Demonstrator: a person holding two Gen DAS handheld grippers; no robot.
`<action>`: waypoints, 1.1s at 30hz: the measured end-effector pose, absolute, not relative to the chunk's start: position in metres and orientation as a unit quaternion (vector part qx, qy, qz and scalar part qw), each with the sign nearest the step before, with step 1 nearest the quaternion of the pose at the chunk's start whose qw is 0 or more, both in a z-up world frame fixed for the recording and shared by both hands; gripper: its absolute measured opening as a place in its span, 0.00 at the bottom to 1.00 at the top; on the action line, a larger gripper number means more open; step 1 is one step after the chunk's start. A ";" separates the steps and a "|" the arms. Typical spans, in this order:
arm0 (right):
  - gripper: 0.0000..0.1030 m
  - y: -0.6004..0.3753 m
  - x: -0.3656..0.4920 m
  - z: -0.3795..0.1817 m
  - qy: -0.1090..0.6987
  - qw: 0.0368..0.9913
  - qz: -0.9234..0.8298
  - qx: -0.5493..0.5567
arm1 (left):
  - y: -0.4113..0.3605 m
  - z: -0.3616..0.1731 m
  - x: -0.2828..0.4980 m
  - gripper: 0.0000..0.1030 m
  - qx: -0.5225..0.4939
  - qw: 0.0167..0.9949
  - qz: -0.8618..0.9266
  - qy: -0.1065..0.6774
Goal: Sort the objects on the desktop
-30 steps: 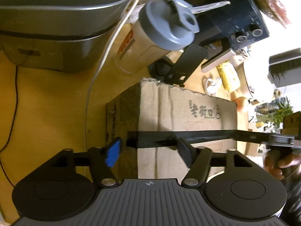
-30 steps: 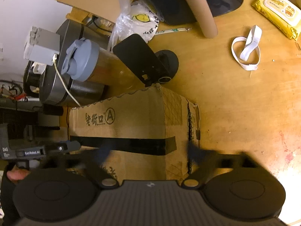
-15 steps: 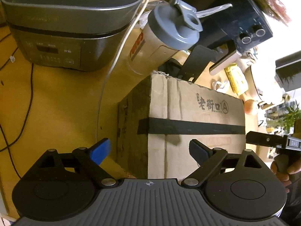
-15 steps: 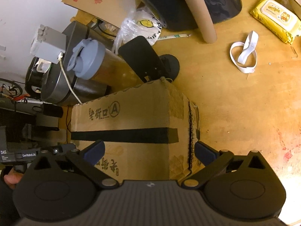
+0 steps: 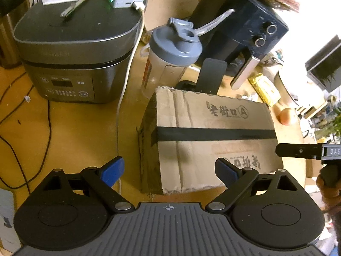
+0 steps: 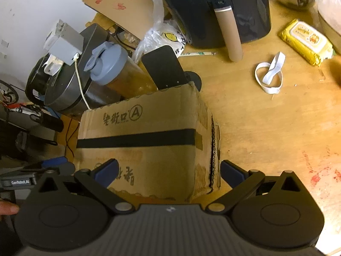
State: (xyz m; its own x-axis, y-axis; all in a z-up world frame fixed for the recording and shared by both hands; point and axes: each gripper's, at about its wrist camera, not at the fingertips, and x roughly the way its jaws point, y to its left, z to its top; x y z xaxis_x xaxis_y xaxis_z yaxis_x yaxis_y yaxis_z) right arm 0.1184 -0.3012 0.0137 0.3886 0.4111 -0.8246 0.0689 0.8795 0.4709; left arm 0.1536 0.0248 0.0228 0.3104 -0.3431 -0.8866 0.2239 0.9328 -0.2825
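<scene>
Your left gripper (image 5: 169, 171) has its jaws spread wide with nothing between the blue pads; the last two readings are nearly level, so treat it as fully spread. Your right gripper (image 6: 168, 170) is also wide and empty. Neither pad touches the cardboard box (image 5: 213, 136).

The box sits on the wooden desk (image 5: 74, 132), closed with a black tape strip (image 5: 215, 133) across its top. It stands just in front of the shaker bottle (image 5: 170, 57) and a black stand (image 5: 210, 75), with the rice cooker (image 5: 72, 53) to the left and the air fryer (image 5: 240, 27) behind. In the right wrist view, a white strap (image 6: 269, 74), a yellow wipes pack (image 6: 304, 41) and a cardboard tube (image 6: 229, 32) lie apart on bare desk to the right.

Judgement: the box looks set down, and the step in hand is choosing the next item.

- Clear both grippers of the box before you turn to anything else; its near edge sits close under the jaws.
- The shaker bottle is tall and crowded by the white cable (image 5: 125, 89) and the stand; a careless reach could tip it or snag the cable.
- The strap is limp: pinch it at the crossing of its loops.
- The wipes pack is soft, so grip across its short side.
</scene>
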 end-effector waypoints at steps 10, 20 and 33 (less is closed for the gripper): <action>1.00 -0.280 0.083 0.026 0.518 0.836 0.107 0.149 | 0.019 0.027 0.119 0.91 -0.028 0.823 -0.154 0.546; 1.00 -0.259 0.048 0.028 0.512 0.847 0.100 0.099 | 0.016 0.032 0.086 0.91 -0.005 0.837 -0.129 0.532; 1.00 -0.249 0.005 0.025 0.497 0.861 0.092 0.057 | 0.012 0.036 0.047 0.91 0.021 0.851 -0.112 0.513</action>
